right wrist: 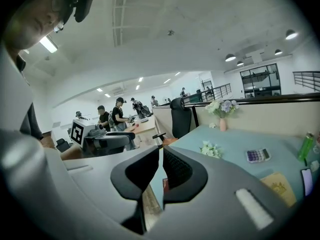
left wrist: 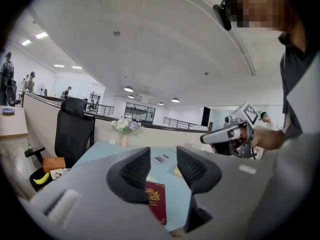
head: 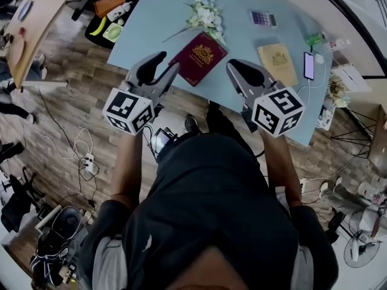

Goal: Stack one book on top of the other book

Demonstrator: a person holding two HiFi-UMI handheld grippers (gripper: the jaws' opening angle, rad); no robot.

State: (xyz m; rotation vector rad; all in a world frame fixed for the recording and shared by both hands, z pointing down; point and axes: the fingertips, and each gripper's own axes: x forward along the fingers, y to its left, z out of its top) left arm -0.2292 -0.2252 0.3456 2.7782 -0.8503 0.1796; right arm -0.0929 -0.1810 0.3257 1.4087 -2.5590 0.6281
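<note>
Left gripper [head: 163, 68] released, right gripper [head: 234, 71] clenched, both empty. Risk: clenched jaws shove tan book [head: 277, 64], right-centre, into phone [head: 309, 66].

Top-down view. A red book [head: 198, 58] and a tan book [head: 277, 64] lie apart on the pale blue surface [head: 157, 17], with a flower bunch [head: 204, 16], calculator [head: 263, 19] and phone [head: 309, 66] nearby. The left gripper [head: 162, 65] hovers just beside the red book. The right gripper [head: 237, 71] is between the two books.

Pale blue table [head: 157, 17] bearing items
Red book [head: 198, 57], tan book [head: 277, 63], calculator [head: 263, 19], flowers [head: 204, 16] and phone [head: 309, 65] are lying on it.
</note>
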